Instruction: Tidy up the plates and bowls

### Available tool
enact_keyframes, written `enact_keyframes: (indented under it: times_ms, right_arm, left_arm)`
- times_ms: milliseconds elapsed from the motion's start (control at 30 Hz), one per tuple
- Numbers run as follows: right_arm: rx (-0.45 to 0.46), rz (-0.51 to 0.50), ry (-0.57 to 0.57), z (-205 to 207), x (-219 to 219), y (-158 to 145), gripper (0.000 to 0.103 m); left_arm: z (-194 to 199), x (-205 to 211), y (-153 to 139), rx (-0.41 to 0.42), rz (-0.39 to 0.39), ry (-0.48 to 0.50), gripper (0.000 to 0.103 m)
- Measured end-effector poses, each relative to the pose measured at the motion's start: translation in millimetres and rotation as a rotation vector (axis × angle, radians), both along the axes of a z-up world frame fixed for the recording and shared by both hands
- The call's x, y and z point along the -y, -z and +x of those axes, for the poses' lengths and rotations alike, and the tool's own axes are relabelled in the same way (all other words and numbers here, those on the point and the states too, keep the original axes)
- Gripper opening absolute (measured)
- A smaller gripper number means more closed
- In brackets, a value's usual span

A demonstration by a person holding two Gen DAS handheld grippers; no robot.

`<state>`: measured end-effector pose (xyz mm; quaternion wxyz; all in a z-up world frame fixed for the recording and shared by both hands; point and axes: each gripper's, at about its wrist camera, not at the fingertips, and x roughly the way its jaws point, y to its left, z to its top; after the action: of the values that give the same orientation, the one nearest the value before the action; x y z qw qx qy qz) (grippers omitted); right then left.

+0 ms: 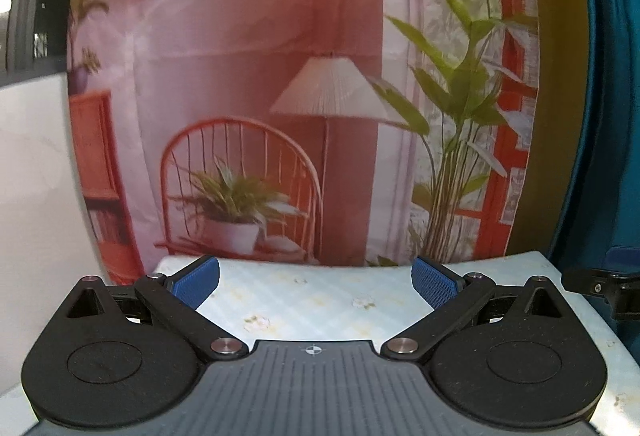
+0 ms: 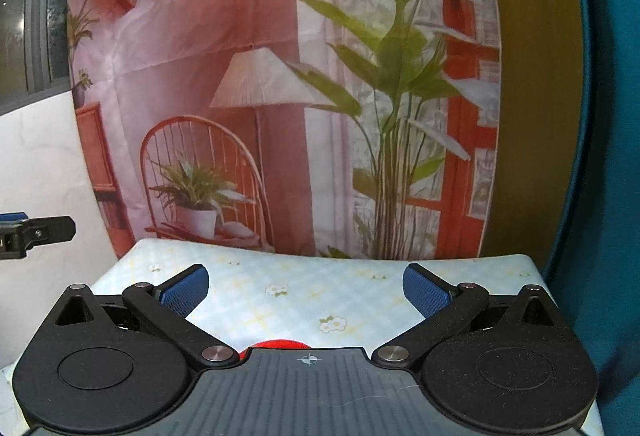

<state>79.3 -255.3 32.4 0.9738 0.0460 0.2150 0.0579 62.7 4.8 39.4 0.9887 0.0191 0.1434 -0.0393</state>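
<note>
My left gripper point(image 1: 316, 284) is open, its blue pads point(image 1: 196, 286) wide apart over the flowered tablecloth point(image 1: 320, 300) with nothing between them. My right gripper point(image 2: 306, 290) is open too, empty, above the same cloth. A sliver of a red dish point(image 2: 276, 344) peeks out just under the right gripper's body, mostly hidden. No other plate or bowl shows in either view. The right gripper's tip point(image 1: 600, 290) shows at the right edge of the left wrist view. The left gripper's tip point(image 2: 36, 234) shows at the left edge of the right wrist view.
A printed backdrop point(image 1: 304, 96) with a lamp, chair and plants hangs behind the table's far edge. A teal fabric point(image 1: 612, 116) stands to the right and a white wall point(image 1: 36, 176) to the left. The table's right edge point(image 2: 552, 300) lies close to the right gripper.
</note>
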Motion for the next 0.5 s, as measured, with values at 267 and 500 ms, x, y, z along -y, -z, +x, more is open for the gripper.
enact_keyframes:
  times_ms: [267, 500]
  right_arm:
    - [0.032, -0.001, 0.031, -19, 1, -9, 0.103]
    - [0.030, -0.014, 0.038, -23, 0, -9, 0.103]
  left_arm:
    - [-18, 7, -6, 0.032, 0.016, -0.001, 0.103]
    - [-22, 10, -3, 0.026, 0.023, 0.006, 0.103]
